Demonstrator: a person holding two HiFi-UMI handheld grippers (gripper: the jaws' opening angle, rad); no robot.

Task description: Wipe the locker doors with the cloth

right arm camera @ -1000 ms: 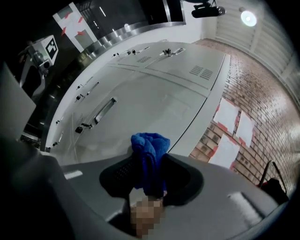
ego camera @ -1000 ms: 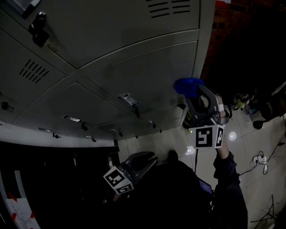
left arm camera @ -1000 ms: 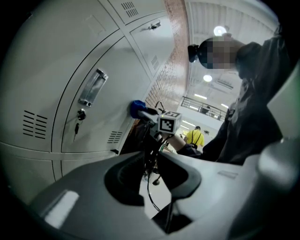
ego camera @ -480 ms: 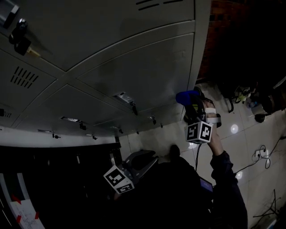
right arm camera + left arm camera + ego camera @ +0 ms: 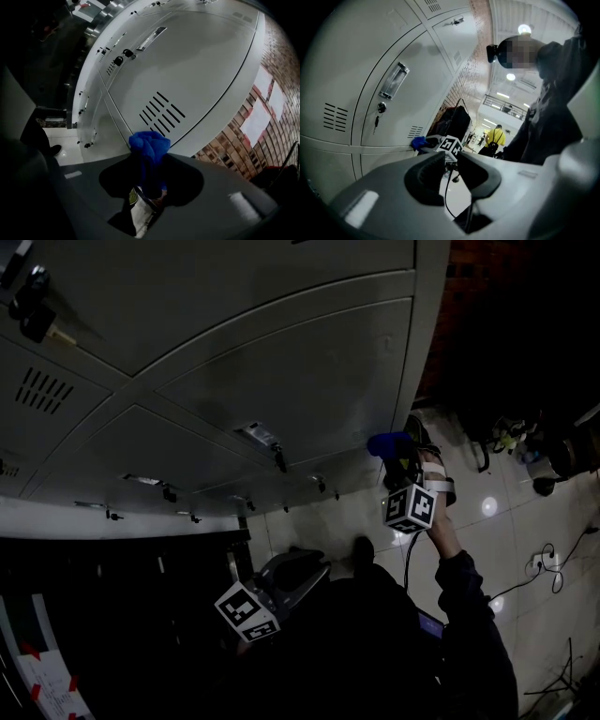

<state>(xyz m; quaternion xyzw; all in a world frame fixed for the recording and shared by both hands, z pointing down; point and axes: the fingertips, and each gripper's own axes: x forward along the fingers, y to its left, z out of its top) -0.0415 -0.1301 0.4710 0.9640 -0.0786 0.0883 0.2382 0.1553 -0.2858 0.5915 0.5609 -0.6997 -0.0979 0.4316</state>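
1. Looking down in the head view: a grey locker bank (image 5: pixel 281 371) fills the top left, doors split by seams, with small handles along the lower rows. Brick wall (image 5: pixel 506 306) is beside it on the right, and glossy tiled floor (image 5: pixel 511 521) below carries light glare and loose cables (image 5: pixel 548 573).
2. Same view: right gripper (image 5: pixel 401 457) is held out at the bank's lower right corner. The blue cloth (image 5: pixel 386 443) at its tip is against or just off the door edge; contact can't be confirmed. Left gripper (image 5: pixel 302 573) sits low near the person's body, well apart from the lockers.
3. Left gripper view: jaws stand a narrow gap apart with nothing between them. A pale door has a recessed handle (image 5: pixel 393 82), a key hanging in the lock (image 5: pixel 377 117) and vent slots (image 5: pixel 335 117). Farther along, the other gripper's marker cube (image 5: pixel 450 144) is in view with the cloth at the door face. Behind that are ceiling lights (image 5: pixel 524 29) and a person in yellow (image 5: pixel 496 138), far off.
4. Right gripper view: jaws are clamped on the cloth, its bunched top poking out past the tips toward a door, just below a block of vent slots. The locker row runs away to the left over shiny floor. Brick is at right, with pale sheets (image 5: pixel 262 108) on it.
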